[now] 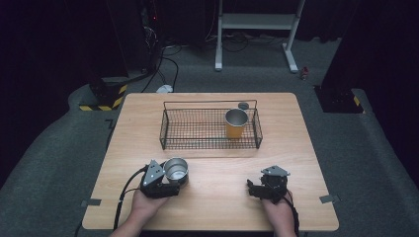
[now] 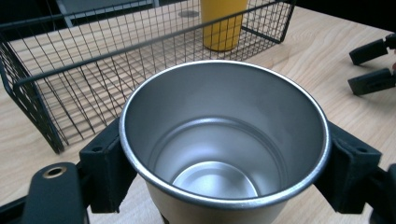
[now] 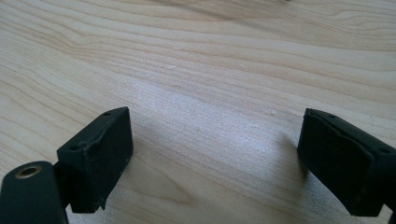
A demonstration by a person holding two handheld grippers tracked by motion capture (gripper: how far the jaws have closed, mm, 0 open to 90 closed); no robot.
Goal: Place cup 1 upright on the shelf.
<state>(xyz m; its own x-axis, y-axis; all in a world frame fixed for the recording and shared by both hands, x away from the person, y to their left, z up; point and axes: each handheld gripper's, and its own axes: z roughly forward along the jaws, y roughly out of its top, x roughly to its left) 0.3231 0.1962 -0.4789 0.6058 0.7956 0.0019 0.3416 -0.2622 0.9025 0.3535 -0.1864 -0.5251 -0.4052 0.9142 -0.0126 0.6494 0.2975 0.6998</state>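
Gripping the steel cup (image 2: pixel 224 154) just under its rim, the left claw (image 1: pixel 170 181) has its pads (image 2: pixel 108 165) pressed on opposite sides of the wall, so the cup sits squarely between the jaws, upright and open-mouthed, on or just above the worktop (image 1: pixel 212 197); contact with the wood cannot be told. Ahead of this claw lies the wire basket (image 1: pixel 170 126), with a yellow cup (image 1: pixel 235 129) standing upright at its far right end. Off to the side, well apart, the right claw (image 1: pixel 254 190) rests low over bare wood with its jaws spread wide and nothing between them.

The likely next move is carrying the steel cup into the basket. The main risk is slip: the wall is smooth and tapered, and the pads hold only a narrow band near the rim, so a quick swing could let it rotate or drop. A low lift could catch the cup's base on the basket's near wall, and setting it down too far right could knock the yellow cup over.
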